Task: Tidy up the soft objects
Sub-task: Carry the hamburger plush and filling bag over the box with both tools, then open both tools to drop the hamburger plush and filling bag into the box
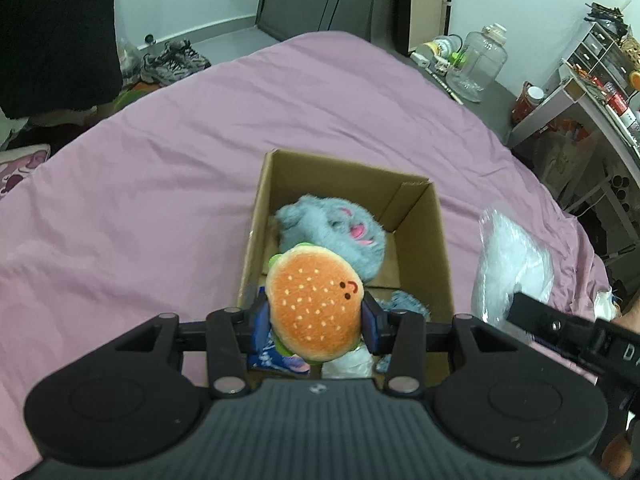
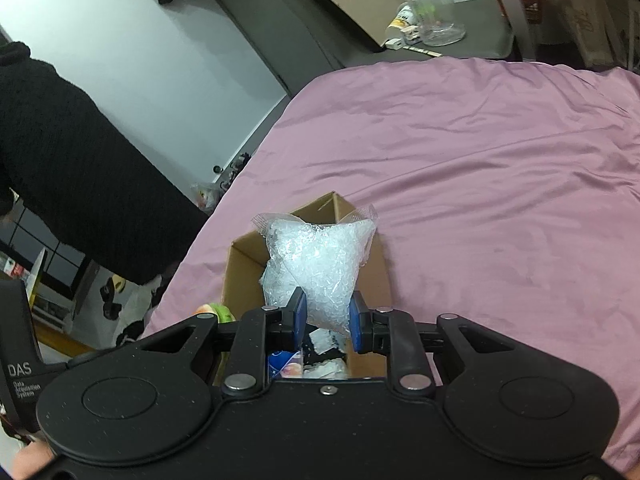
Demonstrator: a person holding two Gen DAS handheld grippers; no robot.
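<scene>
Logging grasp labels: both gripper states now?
Left gripper: shut on orange plush hamburger toy.
Right gripper: shut on clear plastic bag of beads.

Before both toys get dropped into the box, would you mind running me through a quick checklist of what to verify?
1. Left gripper firmly holds the burger toy: ok, pinched between both pads.
2. Right gripper firmly holds the bag of clear beads: ok, clamped at its lower end.
3. Burger toy is over the cardboard box opening: ok.
4. Bag of beads is over the opening: ok in the right wrist view.
5. Room left in the box: cannot tell; a blue plush toy and other items already fill much of it.
6. Box sits flat on the pink bedsheet: ok.
</scene>
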